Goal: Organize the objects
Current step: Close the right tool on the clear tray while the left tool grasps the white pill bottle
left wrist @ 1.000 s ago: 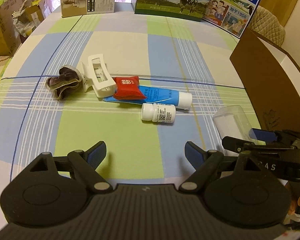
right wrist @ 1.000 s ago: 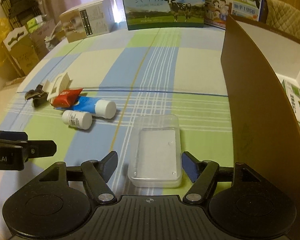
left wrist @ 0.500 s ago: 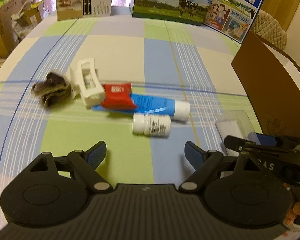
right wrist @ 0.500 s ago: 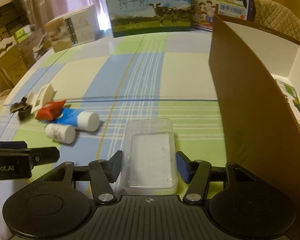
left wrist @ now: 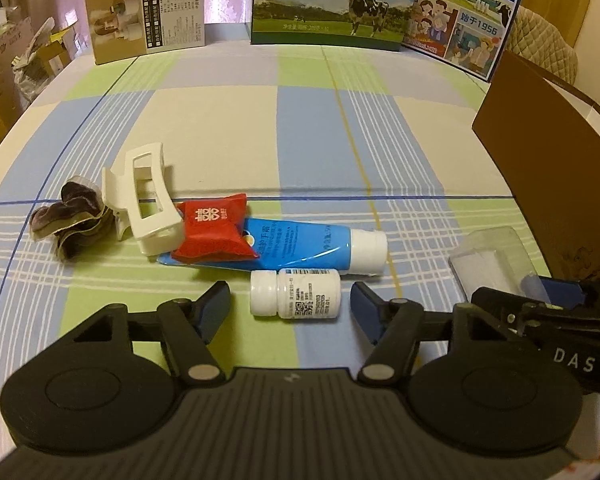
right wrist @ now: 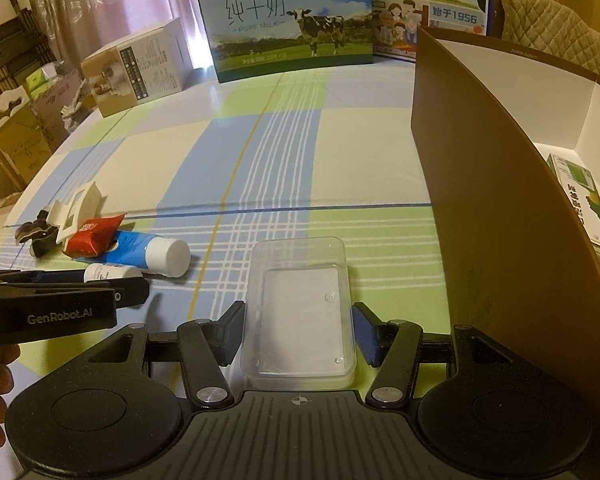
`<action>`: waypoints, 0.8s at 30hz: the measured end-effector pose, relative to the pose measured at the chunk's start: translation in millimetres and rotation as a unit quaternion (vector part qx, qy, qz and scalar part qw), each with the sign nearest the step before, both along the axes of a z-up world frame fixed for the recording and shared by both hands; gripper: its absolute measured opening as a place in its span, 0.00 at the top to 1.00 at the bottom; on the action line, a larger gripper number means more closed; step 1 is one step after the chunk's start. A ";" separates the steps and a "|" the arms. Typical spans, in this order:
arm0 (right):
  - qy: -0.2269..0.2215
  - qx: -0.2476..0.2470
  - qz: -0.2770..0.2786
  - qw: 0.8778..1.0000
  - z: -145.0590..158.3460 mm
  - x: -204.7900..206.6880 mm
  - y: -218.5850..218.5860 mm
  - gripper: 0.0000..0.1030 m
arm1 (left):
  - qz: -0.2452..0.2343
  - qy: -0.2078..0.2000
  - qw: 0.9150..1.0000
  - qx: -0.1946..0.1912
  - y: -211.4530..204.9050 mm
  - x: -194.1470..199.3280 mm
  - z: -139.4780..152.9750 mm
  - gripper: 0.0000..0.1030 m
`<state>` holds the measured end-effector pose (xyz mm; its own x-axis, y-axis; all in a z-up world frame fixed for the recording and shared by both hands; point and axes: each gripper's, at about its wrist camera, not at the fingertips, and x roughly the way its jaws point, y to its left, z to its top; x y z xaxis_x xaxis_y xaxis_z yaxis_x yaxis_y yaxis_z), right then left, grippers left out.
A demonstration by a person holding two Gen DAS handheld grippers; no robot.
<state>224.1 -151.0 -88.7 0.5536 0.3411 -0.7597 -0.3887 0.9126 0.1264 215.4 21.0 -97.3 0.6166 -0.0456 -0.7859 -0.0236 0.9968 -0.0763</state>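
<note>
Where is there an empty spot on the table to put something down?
The biggest bare stretch is the checked cloth between the milk box at the back and the toothpaste tube. The left front is crowded: hair clip, red packet, white bottle. The clear box fills the spot beside the brown flap.

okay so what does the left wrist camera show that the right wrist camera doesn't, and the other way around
Only the left wrist view shows the small white bottle whole, lying between the open left gripper jaws, and the brown scrunchie clearly. Only the right wrist view shows the whole clear plastic box between the open right gripper jaws, plus a green carton inside the brown cardboard box. Both show the white hair clip, red packet, blue tube and milk cartons.
</note>
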 end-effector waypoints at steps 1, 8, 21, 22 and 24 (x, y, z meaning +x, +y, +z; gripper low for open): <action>0.000 0.000 0.000 1.000 0.0 0.1 -0.1 0.48 | -0.002 -0.001 1.000 0.002 -0.4 0.2 -0.6 0.41; -0.001 -0.001 0.002 1.000 -0.5 0.7 -0.2 0.48 | -0.005 -0.004 1.000 0.001 0.5 0.6 0.1 0.59; -0.004 -0.004 -0.006 1.000 -2.1 3.8 1.8 0.47 | -0.010 0.028 1.000 -0.001 0.5 -14.0 4.7 0.59; -0.005 -0.005 -0.005 1.000 -2.5 3.8 2.2 0.47 | -0.010 0.031 0.999 -0.002 0.7 -16.4 5.2 0.59; -0.008 -0.010 -0.003 1.000 -3.8 3.8 3.5 0.47 | -0.012 0.034 0.999 -0.002 -0.4 -18.8 5.7 0.59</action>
